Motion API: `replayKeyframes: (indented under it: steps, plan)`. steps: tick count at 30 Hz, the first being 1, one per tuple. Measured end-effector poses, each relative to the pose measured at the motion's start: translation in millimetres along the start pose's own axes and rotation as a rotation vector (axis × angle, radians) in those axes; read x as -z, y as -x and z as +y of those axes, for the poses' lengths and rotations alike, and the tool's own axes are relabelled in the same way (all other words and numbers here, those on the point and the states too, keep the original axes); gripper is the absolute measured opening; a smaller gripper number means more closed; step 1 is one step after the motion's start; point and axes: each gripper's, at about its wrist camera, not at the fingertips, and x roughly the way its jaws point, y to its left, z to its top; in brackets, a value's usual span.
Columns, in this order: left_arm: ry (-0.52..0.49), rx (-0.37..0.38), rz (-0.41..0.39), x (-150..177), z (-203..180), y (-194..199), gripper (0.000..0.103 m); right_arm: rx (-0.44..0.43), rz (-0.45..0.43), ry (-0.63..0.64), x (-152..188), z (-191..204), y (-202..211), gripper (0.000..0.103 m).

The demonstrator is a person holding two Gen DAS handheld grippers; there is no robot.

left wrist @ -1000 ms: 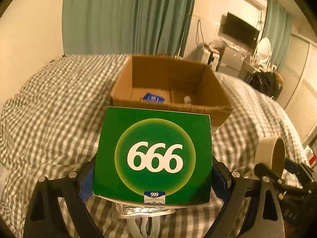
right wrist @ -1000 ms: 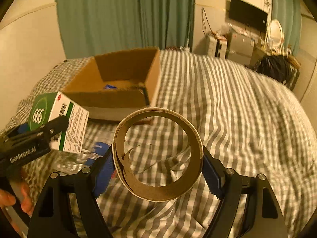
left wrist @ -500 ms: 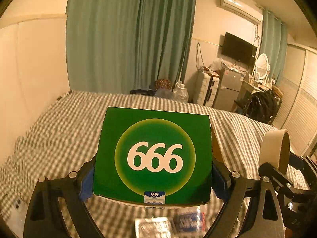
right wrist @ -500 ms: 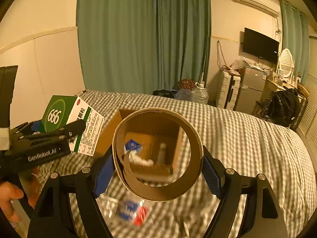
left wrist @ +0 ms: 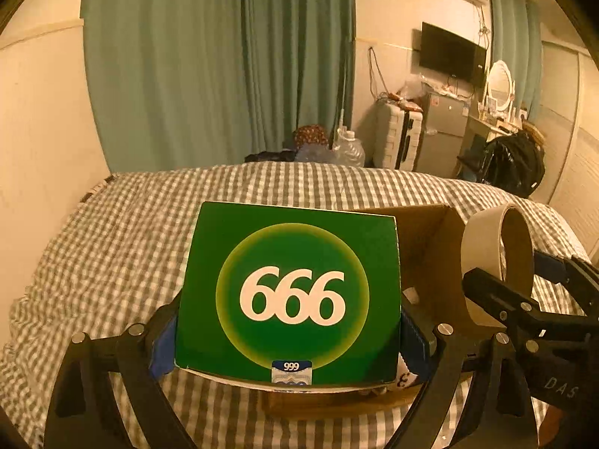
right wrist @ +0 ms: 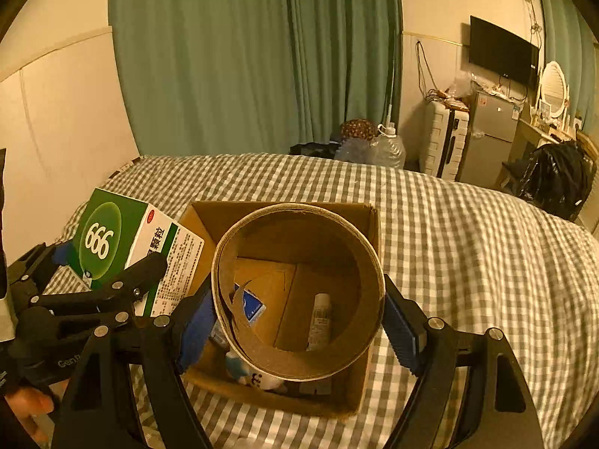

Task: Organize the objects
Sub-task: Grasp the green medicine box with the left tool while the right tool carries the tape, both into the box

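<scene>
At lower left of the right wrist view, the left gripper [right wrist: 112,262] clamps the green 666 medicine box [right wrist: 123,247], held just beside the cardboard box's [right wrist: 370,232] left wall. Centre frame, the right gripper [right wrist: 299,321] is closed on the tape roll [right wrist: 299,370], its open axis facing the camera, directly above the carton's interior, so it looks nearer to dropping

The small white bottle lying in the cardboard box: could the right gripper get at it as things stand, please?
Probably not yet. The right gripper hangs over the open cardboard box with the white bottle beneath, but its jaws are shut on the tape roll.
</scene>
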Motion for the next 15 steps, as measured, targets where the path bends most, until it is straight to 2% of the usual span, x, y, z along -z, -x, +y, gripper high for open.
replayKeyframes:
  steps: [2, 4, 7, 8, 15]
  plan:
    - [-0.003, 0.014, -0.025, 0.5, -1.1, -1.1, 0.095, -0.008, -0.017, -0.01, 0.5, -2.8, 0.2, 0.081]
    - [0.003, 0.036, -0.021, -1.5, -4.6, -0.2, 0.096, -0.003, -0.042, -0.027, 0.5, -2.7, 9.6, 0.093]
    - [0.008, 0.054, 0.0, -5.5, -9.1, 3.5, 0.1, 0.021, -0.114, -0.058, -5.7, -11.2, 36.7, 0.101]
    - [0.005, 0.049, -0.005, -7.3, -9.4, 6.6, 0.103, 0.016, -0.131, -0.06, -8.5, -13.6, 46.3, 0.102]
    - [-0.008, 0.008, -0.047, -16.1, -13.5, 62.0, 0.103, 0.062, -0.176, -0.028, -17.3, -10.5, 121.3, 0.102]
